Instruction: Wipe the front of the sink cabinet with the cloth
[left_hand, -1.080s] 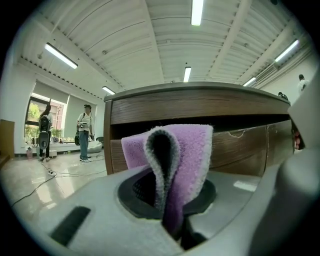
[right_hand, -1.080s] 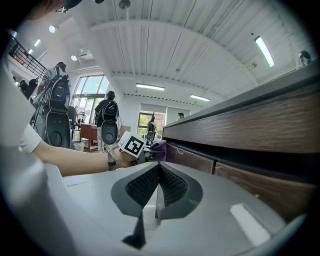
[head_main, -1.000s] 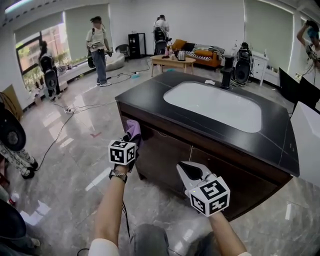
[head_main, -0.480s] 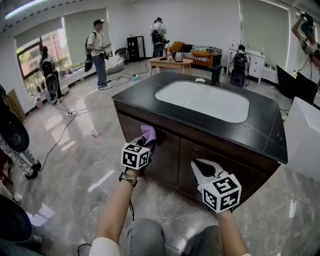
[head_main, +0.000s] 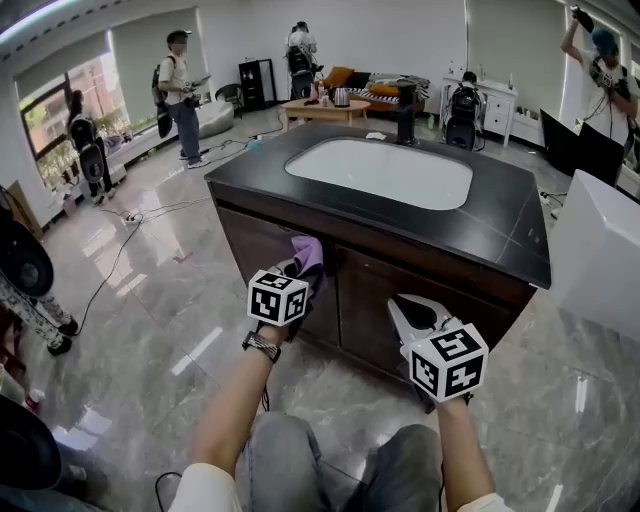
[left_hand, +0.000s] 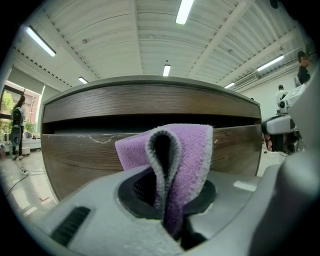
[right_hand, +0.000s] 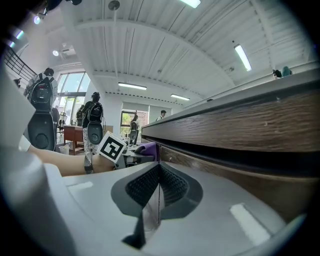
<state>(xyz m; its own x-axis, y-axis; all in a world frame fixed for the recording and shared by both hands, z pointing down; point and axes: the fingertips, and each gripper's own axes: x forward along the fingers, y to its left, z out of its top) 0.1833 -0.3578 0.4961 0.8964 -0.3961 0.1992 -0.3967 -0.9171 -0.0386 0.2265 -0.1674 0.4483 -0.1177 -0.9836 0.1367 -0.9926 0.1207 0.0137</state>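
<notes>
Both jaws of the left gripper (head_main: 298, 268) are clamped on a folded purple cloth (head_main: 308, 250), which stands up from them in a loop. The cloth sits right at the upper part of the sink cabinet's (head_main: 440, 270) left door (head_main: 255, 250), just under the black countertop (head_main: 500, 235); contact with the wood cannot be made out. The right gripper (head_main: 402, 308) has its jaws closed together on nothing, near the right door (head_main: 480, 305), apart from the cloth

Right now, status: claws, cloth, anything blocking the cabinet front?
Left claw shut on purple cloth, held at cabinet front. Right claw shut, empty, off to the right. Nothing blocking the front.
</notes>
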